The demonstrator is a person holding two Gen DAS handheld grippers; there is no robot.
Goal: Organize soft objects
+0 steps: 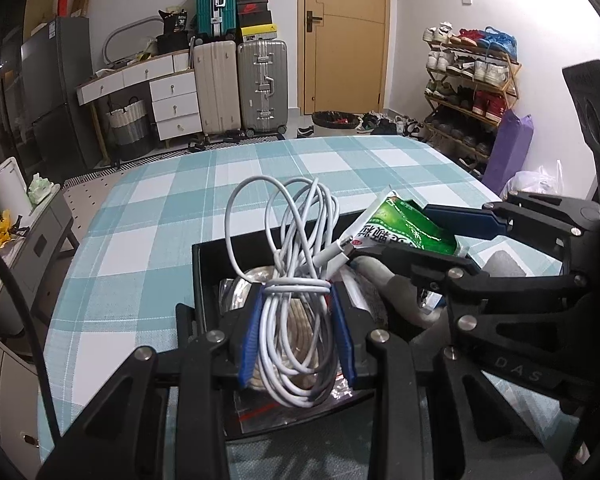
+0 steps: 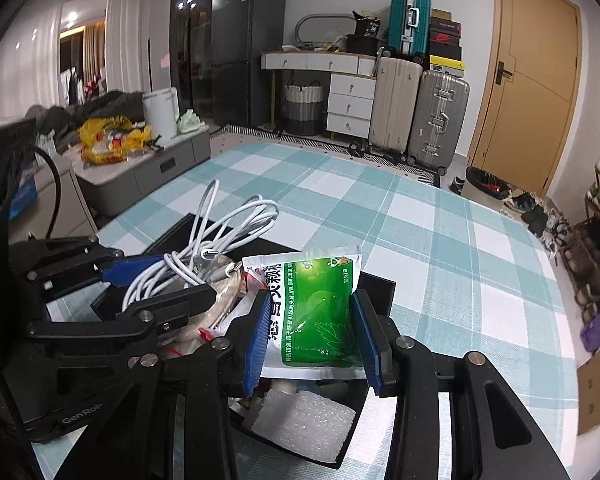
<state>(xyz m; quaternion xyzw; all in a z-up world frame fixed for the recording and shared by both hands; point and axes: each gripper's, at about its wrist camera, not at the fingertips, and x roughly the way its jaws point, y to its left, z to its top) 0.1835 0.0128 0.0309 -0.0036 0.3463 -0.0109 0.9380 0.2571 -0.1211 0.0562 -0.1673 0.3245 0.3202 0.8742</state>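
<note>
My left gripper (image 1: 298, 300) is shut on a coiled white charging cable (image 1: 292, 264), held above a black box (image 1: 208, 264) on the checked table. Its loops stick up past the blue pads. The same cable (image 2: 204, 256) and left gripper (image 2: 160, 276) show at the left of the right wrist view. My right gripper (image 2: 310, 312) is shut on a green and white sachet (image 2: 316, 312), also above the black box (image 2: 380, 284). In the left wrist view the sachet (image 1: 408, 228) sits in the right gripper (image 1: 420, 232) on the right.
The box holds clear bags, a grey soft item (image 1: 396, 292) and white foam (image 2: 304, 424). The teal checked tablecloth (image 1: 300, 168) stretches beyond it. Suitcases (image 1: 240, 84), a drawer desk, a door and a shoe rack (image 1: 468, 88) line the far wall.
</note>
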